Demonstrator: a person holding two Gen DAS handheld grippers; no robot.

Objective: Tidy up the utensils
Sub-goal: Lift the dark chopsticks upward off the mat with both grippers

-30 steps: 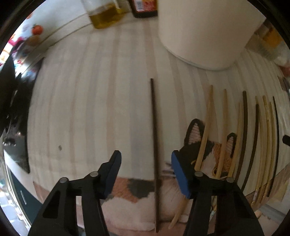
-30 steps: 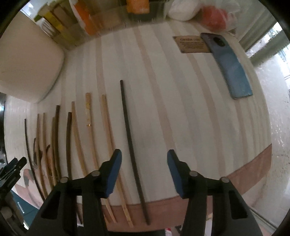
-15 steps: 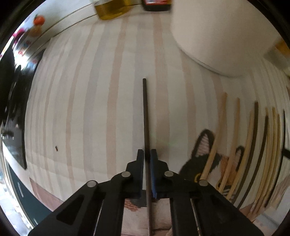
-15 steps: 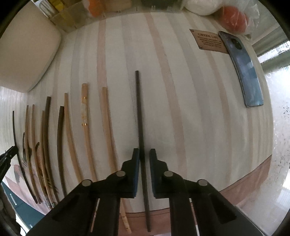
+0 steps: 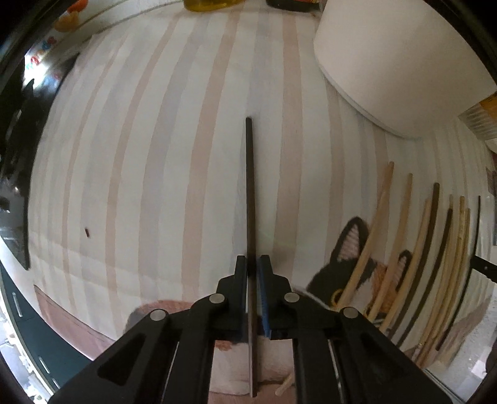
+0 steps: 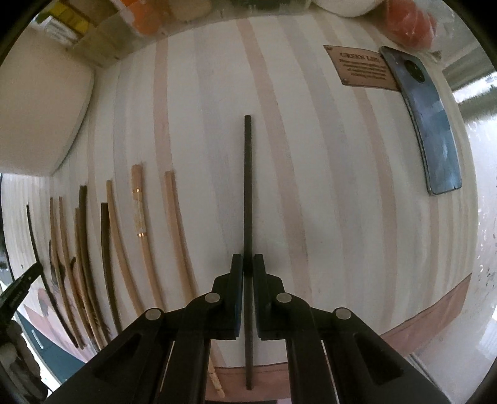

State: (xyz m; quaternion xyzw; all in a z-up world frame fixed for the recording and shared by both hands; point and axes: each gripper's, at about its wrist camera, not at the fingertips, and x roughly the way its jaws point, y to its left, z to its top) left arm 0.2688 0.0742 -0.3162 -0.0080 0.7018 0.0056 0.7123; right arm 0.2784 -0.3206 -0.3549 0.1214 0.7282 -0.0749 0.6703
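My left gripper (image 5: 252, 264) is shut on a dark chopstick (image 5: 249, 186) that points straight ahead over the striped cloth. My right gripper (image 6: 247, 262) is shut on another dark chopstick (image 6: 247, 186), also pointing ahead. Both sticks look raised a little above the cloth. A row of several light and dark chopsticks (image 5: 428, 248) lies to the right in the left wrist view, and the row (image 6: 124, 242) lies to the left in the right wrist view.
A large white container (image 5: 397, 65) stands at the back, also seen in the right wrist view (image 6: 40, 115). A blue phone (image 6: 431, 130) and a brown label (image 6: 363, 68) lie at the far right. Bottles (image 5: 211, 3) stand at the back edge. A cat picture (image 5: 348, 270) is on the cloth.
Both grippers went from open around their dark chopsticks to shut on them, and each stick has risen off the cloth with the view moving forward.
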